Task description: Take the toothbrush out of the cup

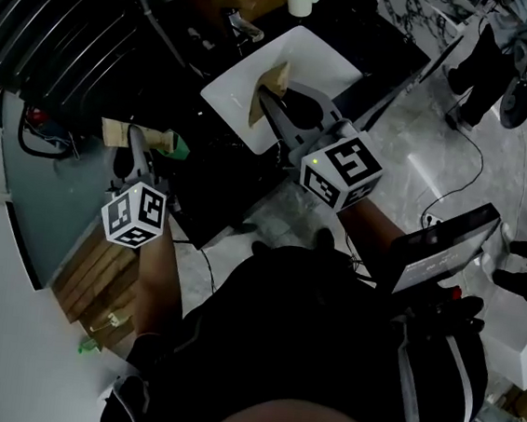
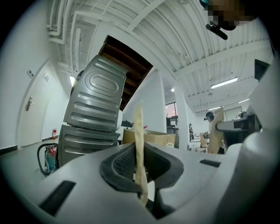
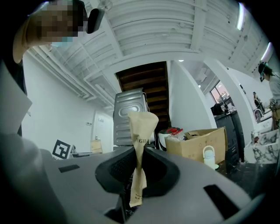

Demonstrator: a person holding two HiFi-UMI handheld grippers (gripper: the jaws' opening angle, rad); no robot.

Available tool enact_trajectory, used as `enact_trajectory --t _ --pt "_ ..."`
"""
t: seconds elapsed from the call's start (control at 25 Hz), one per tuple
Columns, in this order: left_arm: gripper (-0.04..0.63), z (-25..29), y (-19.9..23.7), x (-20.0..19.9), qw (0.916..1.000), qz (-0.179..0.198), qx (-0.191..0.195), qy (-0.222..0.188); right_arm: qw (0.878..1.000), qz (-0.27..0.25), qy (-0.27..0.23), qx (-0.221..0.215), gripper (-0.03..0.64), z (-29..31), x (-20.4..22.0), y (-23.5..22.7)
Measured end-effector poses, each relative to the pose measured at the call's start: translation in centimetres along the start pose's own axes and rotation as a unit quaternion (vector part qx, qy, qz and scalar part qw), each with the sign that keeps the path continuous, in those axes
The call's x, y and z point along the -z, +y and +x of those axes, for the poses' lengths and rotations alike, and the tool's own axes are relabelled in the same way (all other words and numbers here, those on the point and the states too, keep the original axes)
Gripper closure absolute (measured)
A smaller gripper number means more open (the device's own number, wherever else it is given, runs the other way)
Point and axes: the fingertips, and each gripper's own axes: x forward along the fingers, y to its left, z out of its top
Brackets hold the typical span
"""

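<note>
Strip (image 2: 138, 131), perhaps tan paper, pinched edge-on in left gripper (image 2: 139, 164), crumpled tan packet (image 3: 142, 124) clamped in right gripper (image 3: 139, 164)

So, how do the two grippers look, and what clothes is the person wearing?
The left gripper and the right gripper have light grey moulded bodies. Each carries a white cube with black square markers. Their pads are dark and finely ribbed. The person wears a dark top with a pale stripe.
</note>
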Motion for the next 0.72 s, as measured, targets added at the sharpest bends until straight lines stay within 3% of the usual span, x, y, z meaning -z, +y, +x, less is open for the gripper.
enact_trajectory --t 0.32,0.72 --pt "0.565 -2.4 -5.1 -3.4 0.9995 0.009 0.027 -0.016 1.0 -0.008 -0.008 0.0 0.571 -2.4 -1.5 -1.1" --pt "0.566 -3.4 -12.7 -2.5 0.9985 0.008 0.054 0.002 1.0 -0.015 -0.011 0.004 0.571 -4.7 -2.2 -3.2"
